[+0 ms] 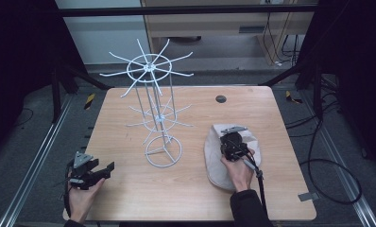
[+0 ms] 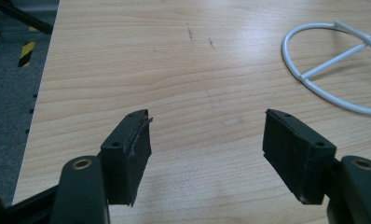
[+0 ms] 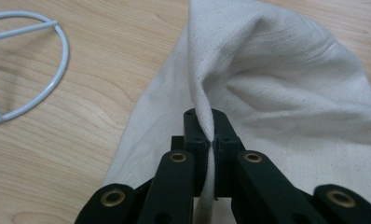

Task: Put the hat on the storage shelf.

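Wood table (image 1: 129, 198), dark frame rails and cables around it. Landmark: white wire rack (image 1: 155, 109) standing mid-table, ring base down.

Right hand (image 1: 238, 172) comes in from the near edge, right of the rack, forearm pointing away from the person. Right gripper (image 1: 232, 142) sits on top of the cloth (image 1: 214, 163), tilted down into it. In the right gripper view the jaws are pinched together on a raised fold of cloth (image 3: 267, 70); the fabric runs up between the pads and peaks just past the tips. Pads press on it from both sides, so a firm pinch. Rest of the cloth lies flat on the table, just right of the rack's ring base (image 3: 30, 65), not touching it.

Left hand (image 1: 82, 196) at the near left corner, well left of the rack. Left gripper (image 1: 108, 169) held low over the table, roughly level, pointing toward the rack base. Jaws spread wide, nothing between them, bare wood under the gap (image 2: 207, 135). Rack ring (image 2: 314, 70) ahead and off to one side of it, well apart.
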`<state>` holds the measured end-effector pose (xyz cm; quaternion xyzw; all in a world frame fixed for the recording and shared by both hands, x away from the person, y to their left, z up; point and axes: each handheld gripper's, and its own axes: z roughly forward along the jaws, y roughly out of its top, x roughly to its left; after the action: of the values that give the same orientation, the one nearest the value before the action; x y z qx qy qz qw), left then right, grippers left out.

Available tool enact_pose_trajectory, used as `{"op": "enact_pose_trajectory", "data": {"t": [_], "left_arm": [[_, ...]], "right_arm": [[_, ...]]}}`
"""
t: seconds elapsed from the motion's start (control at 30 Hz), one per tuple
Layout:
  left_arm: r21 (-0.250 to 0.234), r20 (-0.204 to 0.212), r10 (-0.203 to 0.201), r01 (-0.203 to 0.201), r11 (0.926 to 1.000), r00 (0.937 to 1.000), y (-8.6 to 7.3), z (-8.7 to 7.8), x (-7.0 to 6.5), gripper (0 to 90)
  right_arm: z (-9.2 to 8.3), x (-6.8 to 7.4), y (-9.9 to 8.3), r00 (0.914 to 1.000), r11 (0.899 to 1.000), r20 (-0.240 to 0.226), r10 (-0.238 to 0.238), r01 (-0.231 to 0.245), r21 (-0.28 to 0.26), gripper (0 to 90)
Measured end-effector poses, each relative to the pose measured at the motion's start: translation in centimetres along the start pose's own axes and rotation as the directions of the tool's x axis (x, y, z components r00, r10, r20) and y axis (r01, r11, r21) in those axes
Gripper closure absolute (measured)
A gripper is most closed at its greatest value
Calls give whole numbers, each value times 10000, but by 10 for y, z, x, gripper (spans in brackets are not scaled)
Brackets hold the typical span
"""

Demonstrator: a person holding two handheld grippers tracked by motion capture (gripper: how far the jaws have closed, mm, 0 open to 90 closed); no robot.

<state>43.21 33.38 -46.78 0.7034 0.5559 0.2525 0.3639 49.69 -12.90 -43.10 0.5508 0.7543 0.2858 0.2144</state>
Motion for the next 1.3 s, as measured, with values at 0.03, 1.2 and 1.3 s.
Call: {"op": "enact_pose_trajectory", "data": {"t": [0.03,1.2,1.3], "left_arm": [[-28,-2,-34,34,10000,10000,0,0,0,320],[-46,-40,-24,24,10000,10000,0,0,0,325],[-105,7,-42,42,9999,10000,1,0,-1,326]], "right_arm": [[-1,-1,0,10000,10000,-42,48,-48,-31,881],[-65,-38,-26,9801,9576,-1768,-900,363,-2859,884],[-70,-40,-27,9784,9485,-1856,-915,288,-3154,884]]}}
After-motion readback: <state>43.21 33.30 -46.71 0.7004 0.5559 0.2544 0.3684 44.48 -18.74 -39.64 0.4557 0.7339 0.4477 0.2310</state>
